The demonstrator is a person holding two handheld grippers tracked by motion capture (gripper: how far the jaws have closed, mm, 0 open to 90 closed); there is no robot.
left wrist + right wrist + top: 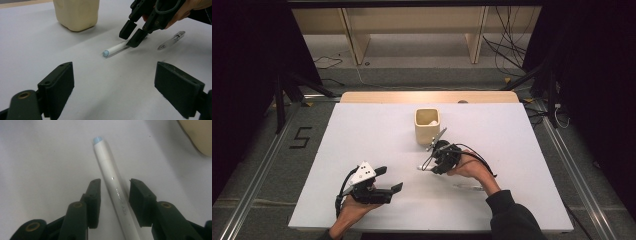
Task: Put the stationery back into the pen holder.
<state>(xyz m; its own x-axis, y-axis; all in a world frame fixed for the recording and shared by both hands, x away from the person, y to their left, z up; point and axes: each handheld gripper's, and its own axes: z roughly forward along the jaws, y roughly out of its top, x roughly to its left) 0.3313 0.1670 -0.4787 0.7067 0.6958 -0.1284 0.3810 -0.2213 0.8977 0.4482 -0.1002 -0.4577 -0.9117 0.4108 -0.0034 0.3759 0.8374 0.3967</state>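
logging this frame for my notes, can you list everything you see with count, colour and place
pen: one, white with a pale blue end, lying flat on the table between the right claw's open jaws
cup: one, cream, upright past the pen, something pale inside
clear flat piece: one, see-through, lying on the table by the right hand
table: one, white top with a wooden far edge
cables: several, dark, on the floor behind the table
left claw: one, black, open, holding nothing, near edge
right claw: one, black, open around the pen
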